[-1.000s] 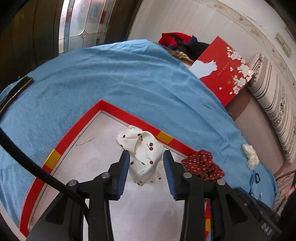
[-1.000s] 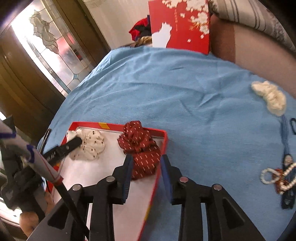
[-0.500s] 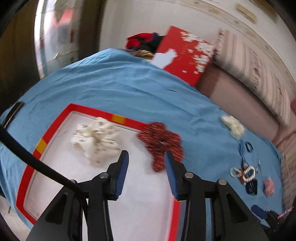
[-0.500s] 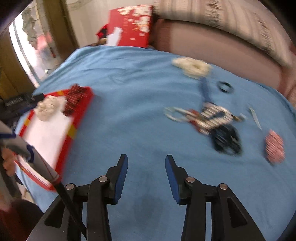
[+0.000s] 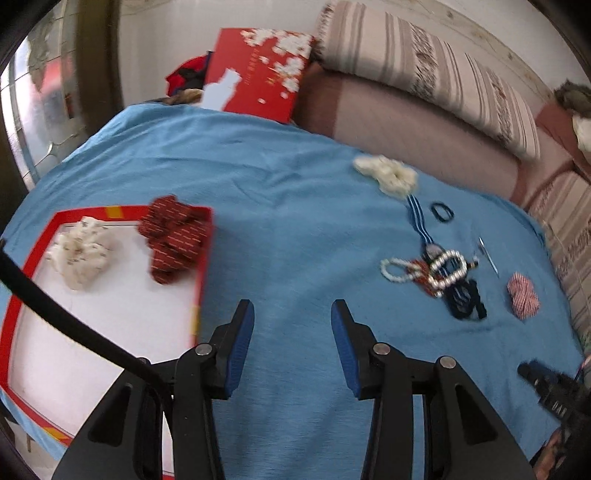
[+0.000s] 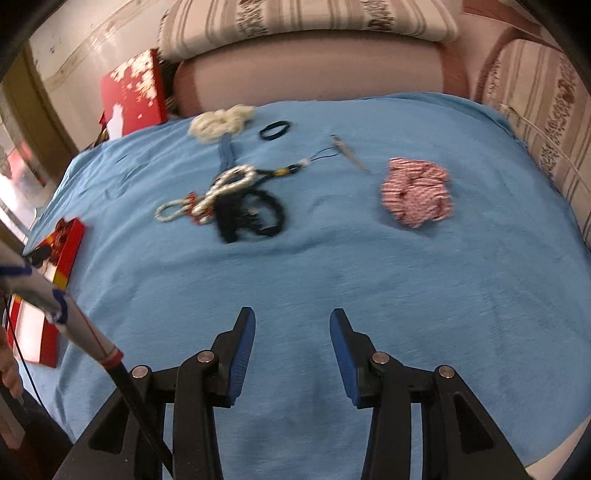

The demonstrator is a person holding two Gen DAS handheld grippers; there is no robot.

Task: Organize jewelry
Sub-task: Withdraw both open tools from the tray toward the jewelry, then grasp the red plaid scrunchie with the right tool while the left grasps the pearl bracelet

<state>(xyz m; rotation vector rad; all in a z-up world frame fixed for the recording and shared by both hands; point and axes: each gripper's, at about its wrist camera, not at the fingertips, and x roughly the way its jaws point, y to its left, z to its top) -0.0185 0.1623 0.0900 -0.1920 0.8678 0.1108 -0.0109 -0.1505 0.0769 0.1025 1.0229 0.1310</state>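
A blue cloth [image 6: 332, 258] covers the tabletop in front of a striped sofa [image 6: 303, 22]. At its left edge lies a red-rimmed tray [image 5: 33, 258] holding two scrunchies, one white [image 5: 79, 254] and one dark red [image 5: 173, 240]. Three more lie loose: cream [image 6: 221, 122], pink striped [image 6: 417, 195], and a thin black hair tie [image 6: 275, 130]. Beside a tangle of beads [image 6: 221, 192], one hair clip [image 6: 349, 153] points diagonally. Left gripper [image 5: 291, 332] and right gripper [image 6: 291, 336] hover over bare cloth, jaws spread, empty.
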